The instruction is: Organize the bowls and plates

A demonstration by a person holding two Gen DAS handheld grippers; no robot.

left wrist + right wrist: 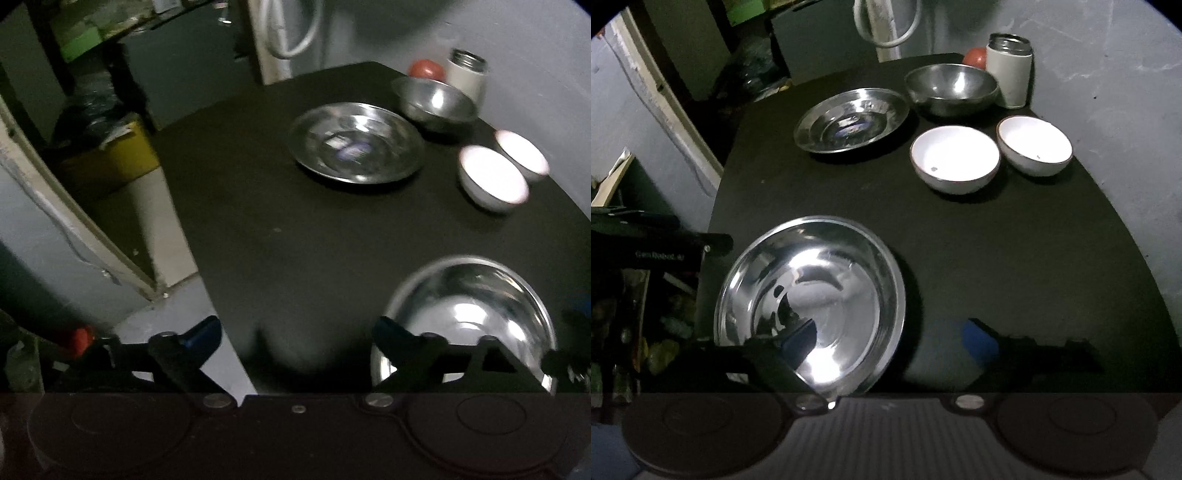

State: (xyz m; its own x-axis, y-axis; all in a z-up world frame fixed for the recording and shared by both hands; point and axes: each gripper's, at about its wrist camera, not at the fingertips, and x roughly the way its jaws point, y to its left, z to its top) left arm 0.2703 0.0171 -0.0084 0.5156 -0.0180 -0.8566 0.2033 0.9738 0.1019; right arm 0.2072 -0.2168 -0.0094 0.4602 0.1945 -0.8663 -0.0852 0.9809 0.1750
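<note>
Here, as I read both wrist views, taking the near steel bowl (812, 306) as my landmark:

Table: a dark top (997, 251) carries all the dishes.
Near steel bowl: it sits by the table's front edge, upright and shiny inside.
Left gripper (297, 332): I see its jaws spread wide and empty; one finger hangs over the floor beside the table edge, the other in front of the landmark's rim.
Right gripper (890, 339): jaws wide, gripping nothing; one fingertip (801, 338) overlaps the landmark's inside in my view, the other is off to its side. I cannot tell if it touches the metal.
Steel plate (851, 120): well beyond the landmark, toward the far edge.
Far steel bowl (951, 88): just beside the plate, farther from the landmark.
White bowls: the nearer white bowl (955, 158) and the farther white bowl (1034, 146) stand side by side, close together, beyond the landmark.
White flask (1010, 70): upright behind the far steel bowl.
Red round thing (975, 57): partly hidden next to the flask.
</note>
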